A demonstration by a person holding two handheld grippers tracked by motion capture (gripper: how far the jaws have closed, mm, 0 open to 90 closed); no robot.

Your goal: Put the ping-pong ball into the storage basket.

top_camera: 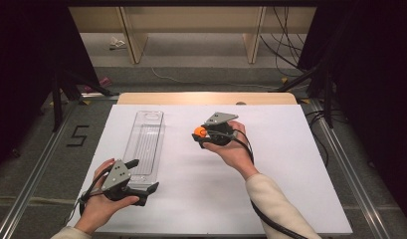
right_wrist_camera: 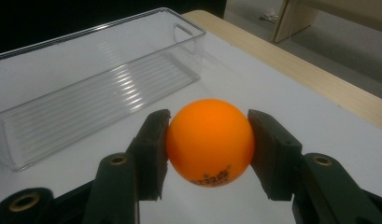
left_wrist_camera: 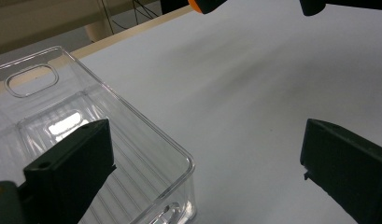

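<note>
Right gripper view showed the right gripper (right_wrist_camera: pixel 209 154) w/ both black jaws pressed onto a small orange plastic ball (right_wrist_camera: pixel 210 141), one pad each side, held above the white table sheet (right_wrist_camera: pixel 282 93). The long clear plastic tray (right_wrist_camera: pixel 86 84) lay empty, apart from the ball and off to its left in the high view. Left gripper (top_camera: pixel 144 175) sat at the tray's near end w/ jaws spread wide and nothing gripped; one jaw hung over the tray's inside, the other outside its wall.

Risks, as I judged them: the ball is smooth & round, so a slight easing of the pads could let it pop out and roll off the table. Dropped from height into the tray, it'd prob bounce back out. A nudge from the left gripper could also shift the light tray.
</note>
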